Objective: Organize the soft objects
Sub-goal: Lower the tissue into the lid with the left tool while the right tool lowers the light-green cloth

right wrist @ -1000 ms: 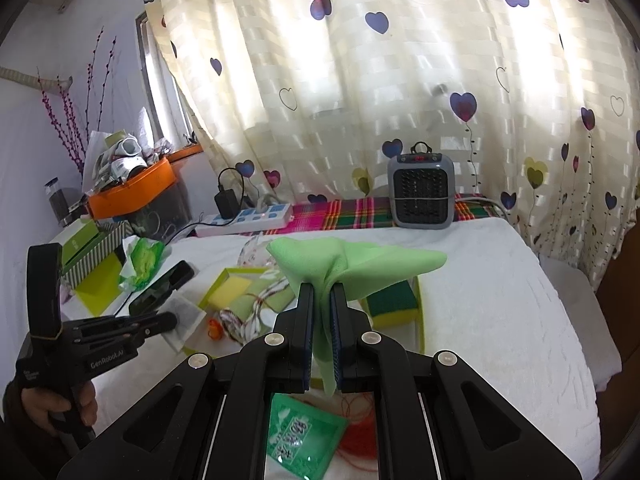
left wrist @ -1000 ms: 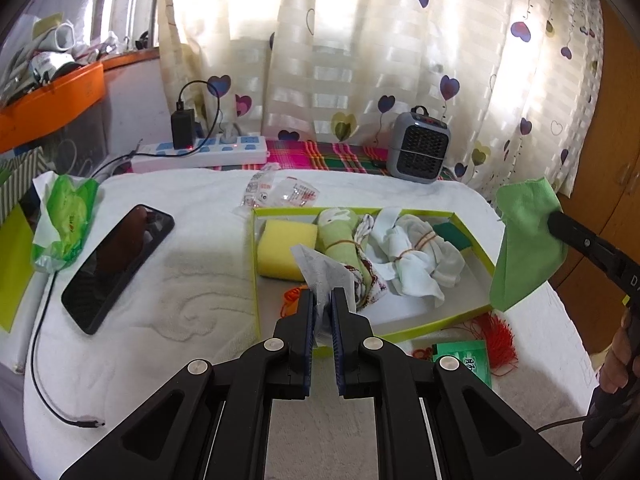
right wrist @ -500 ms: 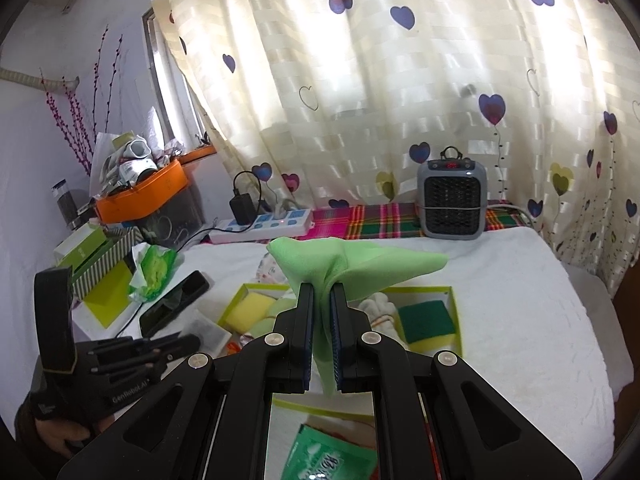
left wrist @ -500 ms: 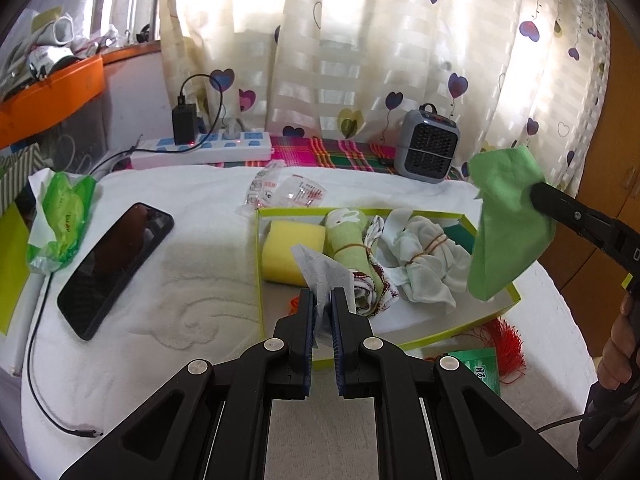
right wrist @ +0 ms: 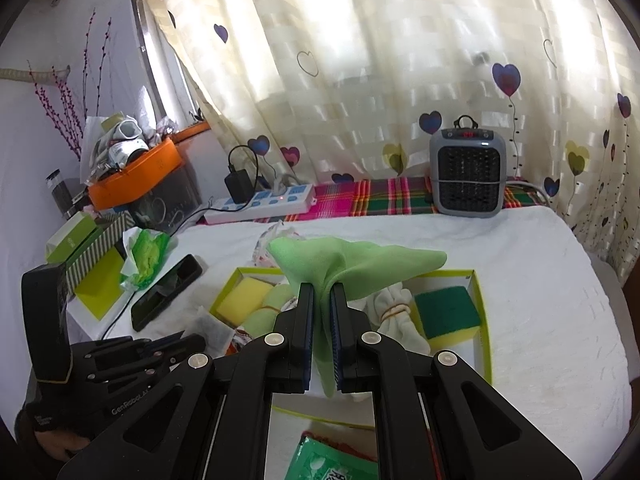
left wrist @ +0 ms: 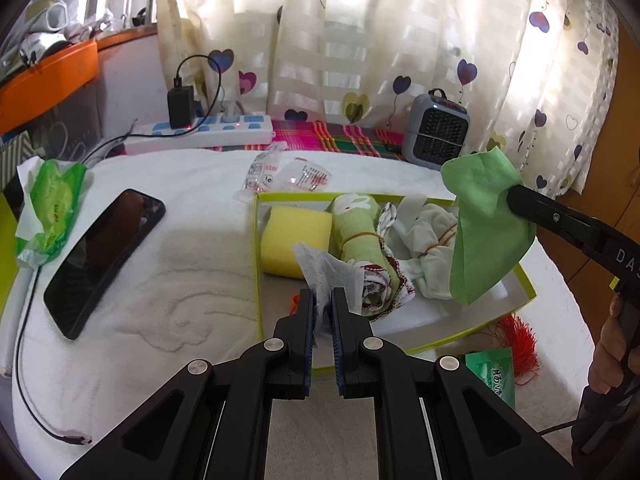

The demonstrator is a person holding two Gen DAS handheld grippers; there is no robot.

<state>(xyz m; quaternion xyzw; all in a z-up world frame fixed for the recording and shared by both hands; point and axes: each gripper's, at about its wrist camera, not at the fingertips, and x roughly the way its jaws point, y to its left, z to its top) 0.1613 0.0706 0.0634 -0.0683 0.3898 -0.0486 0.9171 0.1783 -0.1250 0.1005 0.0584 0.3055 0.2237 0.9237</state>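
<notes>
My left gripper (left wrist: 322, 300) is shut on a thin grey-white tissue (left wrist: 326, 266), held above the near left corner of the yellow-green box (left wrist: 436, 342). My right gripper (right wrist: 322, 294) is shut on a light green cloth (right wrist: 352, 264), which hangs over the box's right half; the cloth also shows in the left wrist view (left wrist: 486, 228). In the box lie a yellow sponge (left wrist: 294, 236), a rolled green towel (left wrist: 358, 226), a white bundle tied with a rubber band (left wrist: 430, 240) and a green-topped sponge (right wrist: 446, 312).
A black phone (left wrist: 102, 258) and a green wipes pack (left wrist: 50, 210) lie on the white towel at left. A power strip (left wrist: 200, 134), a small grey heater (left wrist: 434, 132) and a plastic packet (left wrist: 286, 172) stand behind. A green sachet (left wrist: 490, 372) and red tassel (left wrist: 516, 340) lie near the box's front.
My right gripper has carried the green cloth leftward, from beside the box to over its right half. My left gripper still holds the tissue in about the same place.
</notes>
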